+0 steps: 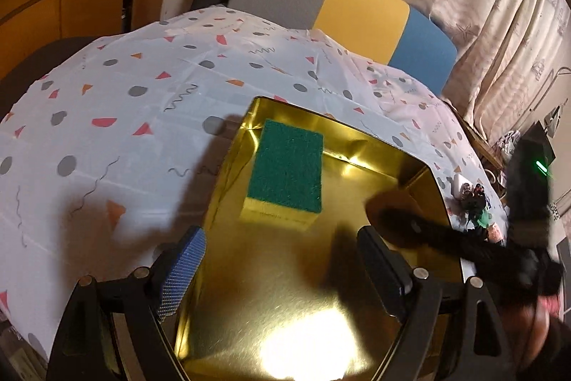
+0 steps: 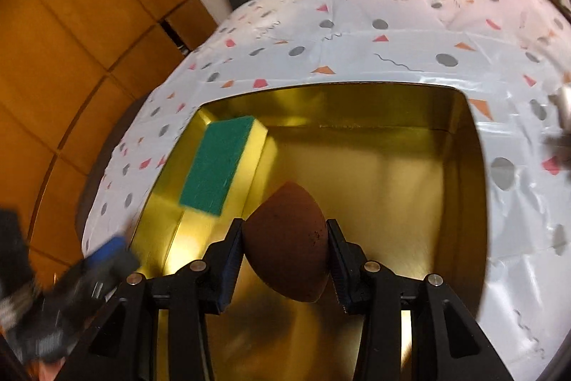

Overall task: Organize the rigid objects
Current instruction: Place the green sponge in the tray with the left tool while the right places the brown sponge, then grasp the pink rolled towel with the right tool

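Left and right wrist views over a gold tin on a covered tabletop. The gold tin (image 2: 357, 102) is sitting open on the tabletop (image 1: 107, 102), which is draped with a white cloth printed with grey dots, red and orange triangles and black squiggles.

A green-topped sponge (image 1: 287, 172) with a yellow underside is lying flat inside the tin, close to its far left corner as the right wrist view shows it (image 2: 217, 163). The tin's polished floor is reflecting a bright patch of light near the lower edge of the left wrist view.

The left hand-held gripper (image 1: 282, 270) is hovering above the near part of the tin with its jaws spread wide and nothing between them; its blue-textured pad (image 1: 183, 274) is showing on one finger. The right hand-held gripper (image 2: 285, 259) is pinching a brown egg-shaped object (image 2: 287, 238) between its two pads, its pointed ends sticking out above and below the fingers. The object is being carried over the tin's interior, clear of the sponge. In the left wrist view this gripper is appearing as a blurred dark shape (image 1: 446, 238) entering from the right over the tin's edge.

Several small items (image 1: 474, 199), too blurred to identify, are lying on the cloth just beyond the tin's right side. A grey, yellow and blue panel (image 1: 360, 6) is standing behind the tabletop, with a patterned curtain (image 1: 492, 6) to its right.
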`<state>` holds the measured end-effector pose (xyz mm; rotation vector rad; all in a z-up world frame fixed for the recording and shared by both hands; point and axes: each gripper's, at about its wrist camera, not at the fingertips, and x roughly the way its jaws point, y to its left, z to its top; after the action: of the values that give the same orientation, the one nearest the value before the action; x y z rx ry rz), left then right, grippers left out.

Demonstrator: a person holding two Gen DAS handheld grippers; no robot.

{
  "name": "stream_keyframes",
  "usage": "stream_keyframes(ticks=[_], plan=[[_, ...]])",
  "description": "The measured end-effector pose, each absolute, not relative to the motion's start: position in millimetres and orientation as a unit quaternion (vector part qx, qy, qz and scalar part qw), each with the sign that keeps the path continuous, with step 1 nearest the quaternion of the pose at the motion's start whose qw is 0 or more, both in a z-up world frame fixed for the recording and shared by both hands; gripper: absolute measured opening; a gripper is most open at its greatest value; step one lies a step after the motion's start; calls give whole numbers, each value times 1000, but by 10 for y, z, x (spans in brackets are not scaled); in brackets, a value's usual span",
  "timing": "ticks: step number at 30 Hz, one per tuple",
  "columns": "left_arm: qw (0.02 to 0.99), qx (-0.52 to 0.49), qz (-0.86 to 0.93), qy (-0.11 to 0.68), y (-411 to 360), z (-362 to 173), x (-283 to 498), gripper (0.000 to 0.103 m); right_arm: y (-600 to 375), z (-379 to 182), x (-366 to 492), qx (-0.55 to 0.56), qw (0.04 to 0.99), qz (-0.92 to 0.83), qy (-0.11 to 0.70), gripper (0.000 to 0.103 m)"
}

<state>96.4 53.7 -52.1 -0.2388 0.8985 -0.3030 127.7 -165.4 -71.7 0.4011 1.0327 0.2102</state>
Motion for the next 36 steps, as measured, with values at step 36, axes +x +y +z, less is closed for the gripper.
stream_keyframes(ticks=[36], plan=[[898,-97,-199,380,151,-244,428,88,-2736,-324,-107,170,916,-4,364,84]])
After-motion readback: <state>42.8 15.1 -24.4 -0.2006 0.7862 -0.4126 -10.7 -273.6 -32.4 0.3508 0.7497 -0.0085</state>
